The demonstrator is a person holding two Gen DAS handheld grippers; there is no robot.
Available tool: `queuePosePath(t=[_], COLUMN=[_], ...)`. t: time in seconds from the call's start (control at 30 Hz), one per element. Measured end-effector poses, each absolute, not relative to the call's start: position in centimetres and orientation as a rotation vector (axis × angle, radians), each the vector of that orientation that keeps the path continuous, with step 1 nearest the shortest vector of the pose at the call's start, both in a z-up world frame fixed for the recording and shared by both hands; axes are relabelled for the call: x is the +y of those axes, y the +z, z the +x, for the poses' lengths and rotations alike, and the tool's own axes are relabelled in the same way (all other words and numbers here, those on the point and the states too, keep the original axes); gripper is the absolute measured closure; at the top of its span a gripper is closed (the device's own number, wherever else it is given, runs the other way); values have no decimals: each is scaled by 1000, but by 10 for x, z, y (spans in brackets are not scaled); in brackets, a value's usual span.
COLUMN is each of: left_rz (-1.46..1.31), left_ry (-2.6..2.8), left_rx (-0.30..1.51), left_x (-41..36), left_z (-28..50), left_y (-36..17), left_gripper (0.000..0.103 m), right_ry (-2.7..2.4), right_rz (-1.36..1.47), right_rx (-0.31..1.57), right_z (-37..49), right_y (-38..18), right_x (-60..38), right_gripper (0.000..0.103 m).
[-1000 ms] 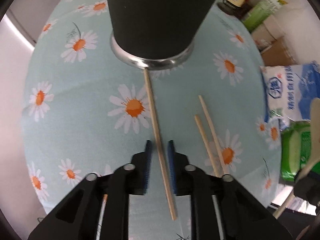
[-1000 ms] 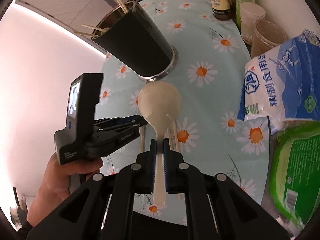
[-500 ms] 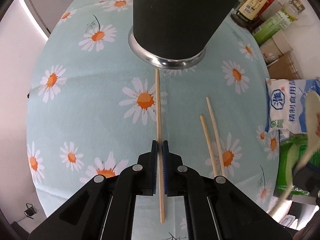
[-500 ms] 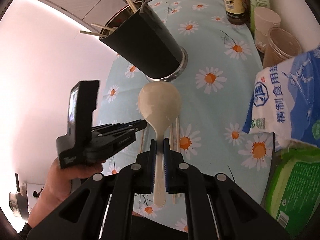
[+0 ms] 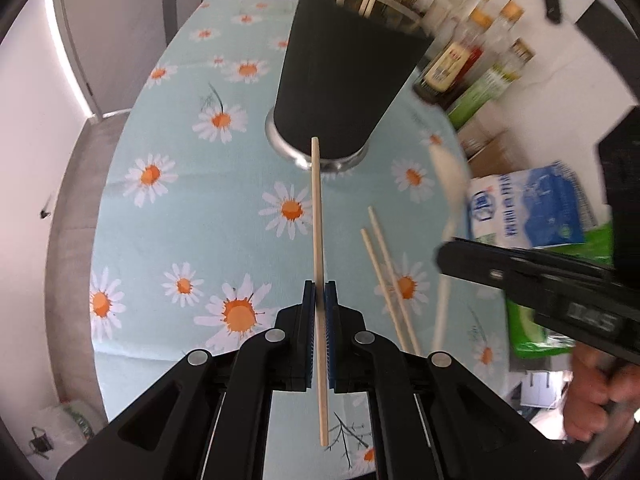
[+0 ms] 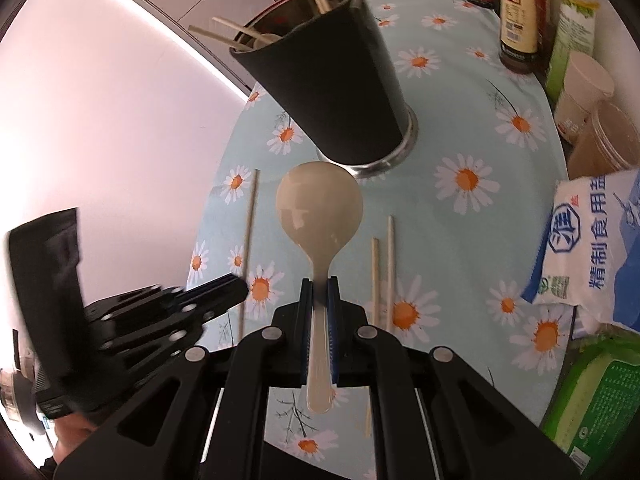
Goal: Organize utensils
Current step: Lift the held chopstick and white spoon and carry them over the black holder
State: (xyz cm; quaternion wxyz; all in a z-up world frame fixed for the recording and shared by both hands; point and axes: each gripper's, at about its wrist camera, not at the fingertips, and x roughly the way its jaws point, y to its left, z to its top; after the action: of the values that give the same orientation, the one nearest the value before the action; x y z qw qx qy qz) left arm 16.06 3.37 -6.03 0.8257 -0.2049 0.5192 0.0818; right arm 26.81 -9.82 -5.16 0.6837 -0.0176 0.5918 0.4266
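My left gripper (image 5: 319, 294) is shut on a wooden chopstick (image 5: 317, 220) and holds it above the daisy tablecloth, tip toward the black utensil cup (image 5: 344, 80). My right gripper (image 6: 319, 292) is shut on the handle of a cream spoon (image 6: 320, 208), bowl forward, just short of the cup (image 6: 332, 92). The cup holds several chopsticks. Two more chopsticks (image 5: 386, 272) lie on the cloth to the right; they also show in the right wrist view (image 6: 382, 272). The left gripper (image 6: 224, 296) and its chopstick (image 6: 249, 236) show at the left of the right wrist view.
Sauce bottles (image 6: 518, 16) and plastic tubs (image 6: 588, 84) stand at the back right. A blue-white salt bag (image 6: 592, 248) and a green packet (image 6: 600, 396) lie at the right edge. The tablecloth (image 5: 180, 200) ends at the left, with floor beyond.
My left gripper closed on the chopstick and lifted it off the cloth. My right gripper moved the spoon closer to the cup and toward the left gripper.
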Motion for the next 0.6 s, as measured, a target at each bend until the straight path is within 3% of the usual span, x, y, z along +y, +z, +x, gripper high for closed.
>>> queuePosePath(t=[0.23,0.6], left_rz=[-399,-339], left_ry=[56,-117], left_rx=[1001,780], left_x=[45,74], left_z=[153,163], left_y=[-31,37], left_gripper=[99,99], right_ry=[960,955], right_rz=[15,112], right_rx=[1243,966], right_z=[264,268], right_y=[-27,36], right_x=[-86,-78], right_gripper=[95,95])
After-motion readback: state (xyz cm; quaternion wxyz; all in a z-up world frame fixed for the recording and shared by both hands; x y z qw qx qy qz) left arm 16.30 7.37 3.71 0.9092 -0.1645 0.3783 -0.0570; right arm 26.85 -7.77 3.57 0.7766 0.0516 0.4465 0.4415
